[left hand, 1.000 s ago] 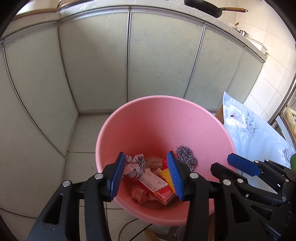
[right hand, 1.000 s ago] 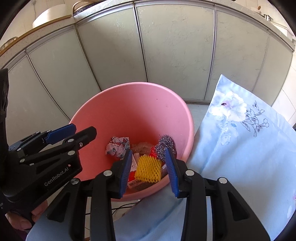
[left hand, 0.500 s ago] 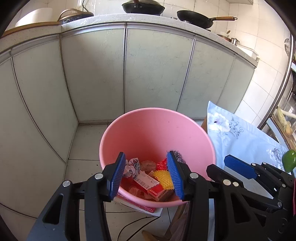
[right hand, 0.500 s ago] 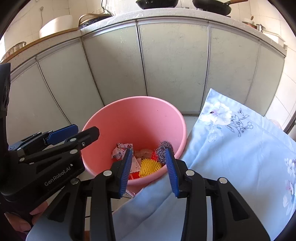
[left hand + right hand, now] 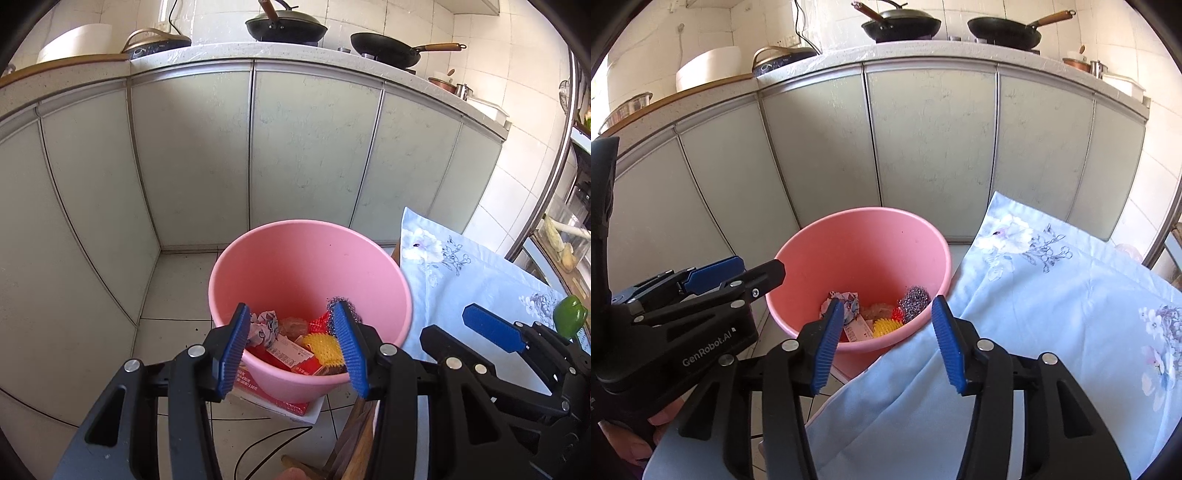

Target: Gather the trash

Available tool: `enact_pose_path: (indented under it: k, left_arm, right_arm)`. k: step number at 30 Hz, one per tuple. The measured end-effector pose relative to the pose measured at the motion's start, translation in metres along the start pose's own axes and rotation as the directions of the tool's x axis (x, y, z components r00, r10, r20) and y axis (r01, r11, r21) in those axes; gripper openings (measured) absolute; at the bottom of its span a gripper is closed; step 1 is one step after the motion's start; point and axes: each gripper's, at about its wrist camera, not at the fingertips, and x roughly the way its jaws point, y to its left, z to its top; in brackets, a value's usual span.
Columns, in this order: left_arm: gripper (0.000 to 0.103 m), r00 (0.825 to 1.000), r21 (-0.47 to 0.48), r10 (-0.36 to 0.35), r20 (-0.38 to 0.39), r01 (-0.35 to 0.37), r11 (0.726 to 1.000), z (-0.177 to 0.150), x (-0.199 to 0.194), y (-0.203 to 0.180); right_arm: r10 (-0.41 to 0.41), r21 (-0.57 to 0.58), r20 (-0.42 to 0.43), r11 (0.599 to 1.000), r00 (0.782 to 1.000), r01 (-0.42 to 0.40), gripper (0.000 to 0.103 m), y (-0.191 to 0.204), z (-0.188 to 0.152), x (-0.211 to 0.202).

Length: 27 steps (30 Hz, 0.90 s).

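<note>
I have both grippers hanging above the pink bucket (image 5: 310, 258), left gripper (image 5: 293, 350) and right gripper (image 5: 886, 339) with fingers spread wide, holding nothing. The trash lies at the bucket's bottom: crumpled paper (image 5: 264, 326), a red carton (image 5: 291, 356), a yellow foam net (image 5: 325, 345), a steel scourer (image 5: 914, 297). A floral cloth (image 5: 1052, 295) covers the desk beside it, cabinet doors (image 5: 306, 147) behind, two woks (image 5: 901, 24) on top

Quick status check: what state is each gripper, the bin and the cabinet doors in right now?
left gripper: open, holding nothing
right gripper: open, holding nothing
pink bin: upright, lidless, trash at the bottom
cabinet doors: all shut
</note>
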Motion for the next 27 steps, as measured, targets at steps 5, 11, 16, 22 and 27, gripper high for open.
enact_pose_path:
  k: [5,11,16,22,27]
  left_arm:
    - [0.054,1.000,0.004,0.006,0.022,-0.006,1.000,-0.001,-0.013,0.000]
    - [0.055,0.998,0.013,0.011,0.056,-0.012,1.000,-0.003,-0.027,0.000]
    - [0.055,0.998,0.014,0.011,0.066,-0.012,1.000,-0.005,-0.035,-0.003]
    - [0.055,0.997,0.025,0.011,0.079,-0.013,1.000,-0.006,-0.044,-0.007]
    - [0.055,0.996,0.030,0.012,0.088,-0.014,0.999,-0.007,-0.049,-0.009]
  right_arm:
    - [-0.007,-0.009,0.025,1.000,1.000,0.007,0.051,0.003,0.001,-0.014]
    - [-0.003,-0.014,0.049,1.000,0.999,0.003,0.051,0.004,0.000,-0.027]
    - [-0.003,-0.013,0.061,1.000,0.998,0.003,0.051,0.005,-0.002,-0.035]
    - [-0.002,-0.008,0.073,1.000,0.997,0.003,0.051,0.003,-0.003,-0.042]
    - [0.000,-0.002,0.086,1.000,0.996,0.001,0.051,0.002,-0.003,-0.047]
